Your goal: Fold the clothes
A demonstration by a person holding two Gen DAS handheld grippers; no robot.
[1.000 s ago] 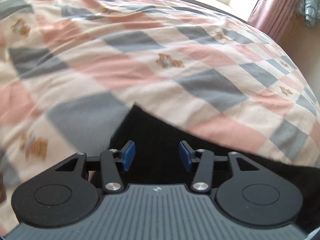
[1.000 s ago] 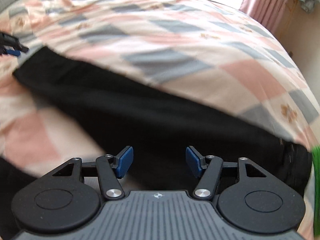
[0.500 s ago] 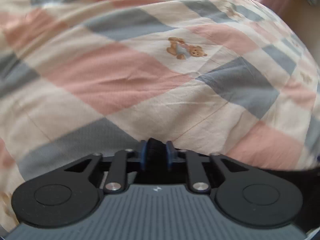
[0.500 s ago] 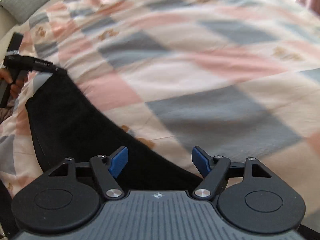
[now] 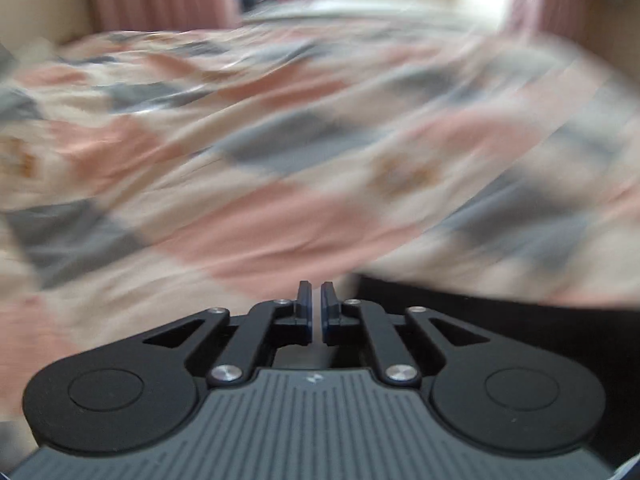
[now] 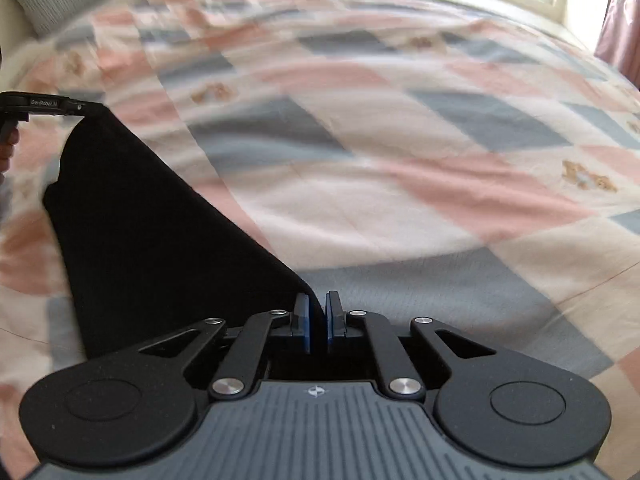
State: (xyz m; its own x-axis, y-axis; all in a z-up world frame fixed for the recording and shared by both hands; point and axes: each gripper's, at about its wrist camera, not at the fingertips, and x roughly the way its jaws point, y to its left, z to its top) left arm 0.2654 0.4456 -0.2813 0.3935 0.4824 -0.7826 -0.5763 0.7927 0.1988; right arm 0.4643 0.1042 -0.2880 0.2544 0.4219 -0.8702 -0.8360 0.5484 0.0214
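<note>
Stretching between both tools, the black garment [image 6: 152, 240] now hangs taut above the checked bedspread [image 6: 440, 160], where a second ago it lay flat; the fold can begin; the right gripper [image 6: 317, 322] is closing on its near corner; the left gripper [image 5: 316, 308], clamped earlier, holds the far corner, though its own blurred view hides the cloth between its pads.

The bedspread [image 5: 280, 152] smears into motion blur in the left wrist view. The black garment [image 5: 500, 328] runs off the right edge, partly behind the gripper body.
</note>
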